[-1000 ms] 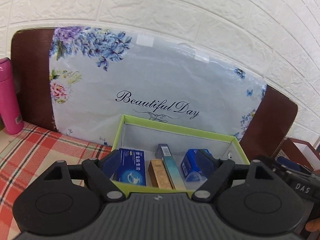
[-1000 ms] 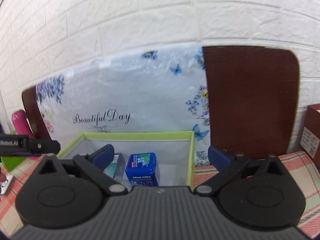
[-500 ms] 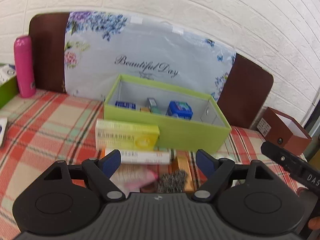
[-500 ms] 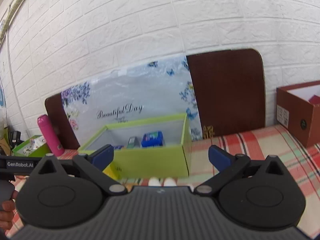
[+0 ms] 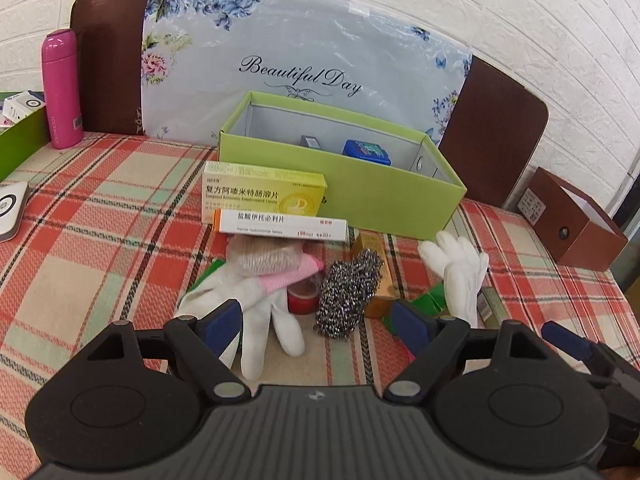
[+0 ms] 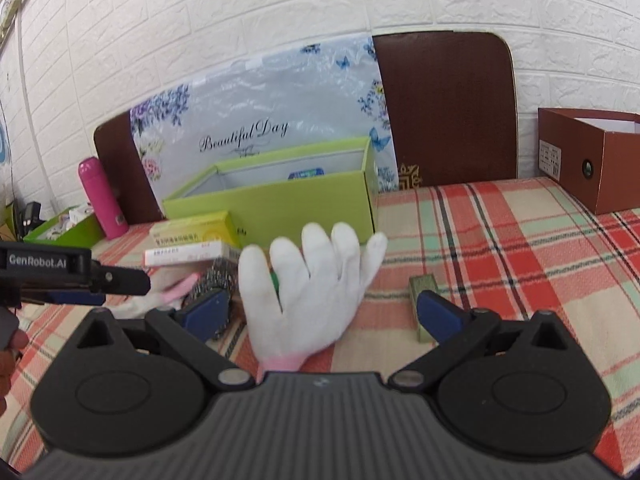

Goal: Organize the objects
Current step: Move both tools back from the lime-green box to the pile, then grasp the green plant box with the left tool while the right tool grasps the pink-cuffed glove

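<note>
While both grippers hang over a red, green and cream plaid tablecloth (image 5: 100, 220), the biggest thing among the clutter is the lime-green box (image 5: 360, 200), open-topped, grey inside, its long axis running left to right across the left wrist view with the near long wall facing the camera; a blue packet (image 5: 367, 152) and a small grey carton (image 5: 310, 142) show above its rim. Leaning on its front wall is a yellow medicine carton (image 5: 262, 194), long side level, and a white carton with an orange end (image 5: 280, 226) lies just before it, parallel. Next in size come two white gloves: one glove (image 6: 312, 280) stands propped up in the right wrist view, fingers pointing up and away toward the green box, pink cuff nearest the camera; the other glove (image 5: 256, 312) lies flat with a pink cuff toward the cartons and fingers pointing at the left camera. Between them rests a steel wool scourer (image 5: 348, 292), elongated toward the box, touching a red roll of tape (image 5: 302, 298) and lying partly on a tan carton (image 5: 376, 268). A small green box (image 6: 422, 300) lies right of the upright glove. The left gripper (image 5: 318, 326) has its blue pads spread wide, clamping nothing; the right gripper (image 6: 320, 316) likewise stands apart, with the upright glove between its fingers but untouched.
</note>
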`<state>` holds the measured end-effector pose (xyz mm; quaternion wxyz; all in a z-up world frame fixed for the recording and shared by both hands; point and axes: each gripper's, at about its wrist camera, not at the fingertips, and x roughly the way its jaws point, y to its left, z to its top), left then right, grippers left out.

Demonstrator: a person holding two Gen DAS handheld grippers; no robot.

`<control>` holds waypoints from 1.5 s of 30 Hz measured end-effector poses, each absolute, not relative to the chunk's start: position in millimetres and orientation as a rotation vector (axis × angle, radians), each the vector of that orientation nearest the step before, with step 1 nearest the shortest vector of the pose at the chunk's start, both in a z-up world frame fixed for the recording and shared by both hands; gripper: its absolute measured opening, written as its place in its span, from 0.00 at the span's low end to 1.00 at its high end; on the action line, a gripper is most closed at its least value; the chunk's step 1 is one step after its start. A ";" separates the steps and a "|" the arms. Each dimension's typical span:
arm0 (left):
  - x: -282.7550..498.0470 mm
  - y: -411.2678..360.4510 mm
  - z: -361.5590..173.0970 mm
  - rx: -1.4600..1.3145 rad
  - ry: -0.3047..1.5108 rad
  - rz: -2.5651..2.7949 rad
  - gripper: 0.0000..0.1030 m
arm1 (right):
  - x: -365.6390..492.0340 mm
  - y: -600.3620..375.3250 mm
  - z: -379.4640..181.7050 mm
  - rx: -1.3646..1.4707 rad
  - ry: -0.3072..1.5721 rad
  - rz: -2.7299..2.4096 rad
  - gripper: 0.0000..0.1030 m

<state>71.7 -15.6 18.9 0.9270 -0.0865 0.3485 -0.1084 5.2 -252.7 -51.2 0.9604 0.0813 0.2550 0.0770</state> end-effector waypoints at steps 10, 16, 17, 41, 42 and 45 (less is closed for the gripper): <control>60.6 -16.6 11.3 -0.139 0.736 -0.214 0.83 | 15.5 -221.4 -63.7 0.013 0.549 0.143 0.93; 54.9 -13.9 9.3 -0.126 0.738 -0.239 0.83 | 31.8 -220.0 -71.2 0.008 0.595 0.135 0.12; 55.3 -13.8 9.9 -0.129 0.734 -0.244 0.83 | 30.3 -224.5 -70.5 0.024 0.594 0.128 0.11; 105.5 -92.7 5.8 -0.071 0.813 -0.548 0.22 | -25.4 -294.0 -69.6 0.217 0.662 0.093 0.34; 100.9 -83.1 6.7 -0.118 0.834 -0.567 0.21 | -22.8 -290.4 -70.6 0.206 0.663 0.098 0.34; 82.7 -52.8 4.8 -0.214 0.862 -0.559 0.21 | -17.9 -280.3 -71.1 0.189 0.654 0.127 0.40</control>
